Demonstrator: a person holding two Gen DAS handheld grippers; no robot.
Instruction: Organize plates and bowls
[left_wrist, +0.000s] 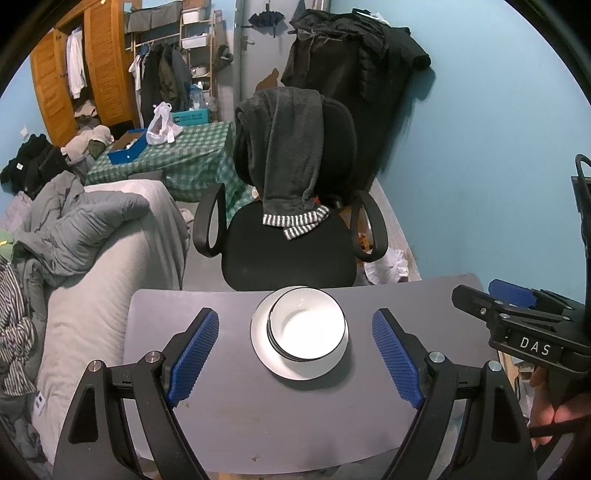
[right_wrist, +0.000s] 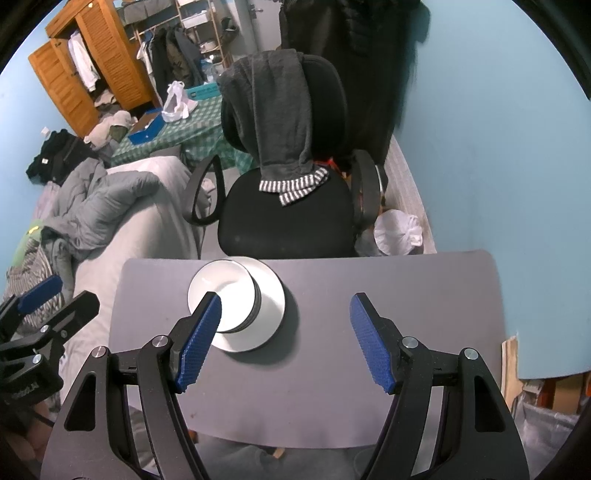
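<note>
The bowls (left_wrist: 308, 326) sit nested on the plate (left_wrist: 264, 345) at the far middle of the counter (left_wrist: 221, 406), a compact stack. The left gripper (left_wrist: 295, 350) and the right gripper (right_wrist: 286, 338) hover above the near edge, both spread wide and empty, probably because stacking is complete

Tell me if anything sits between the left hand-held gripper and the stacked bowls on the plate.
Nothing visible does. The left hand-held gripper is open, and only bare grey table lies between it and the bowls stacked on the plate.
</note>
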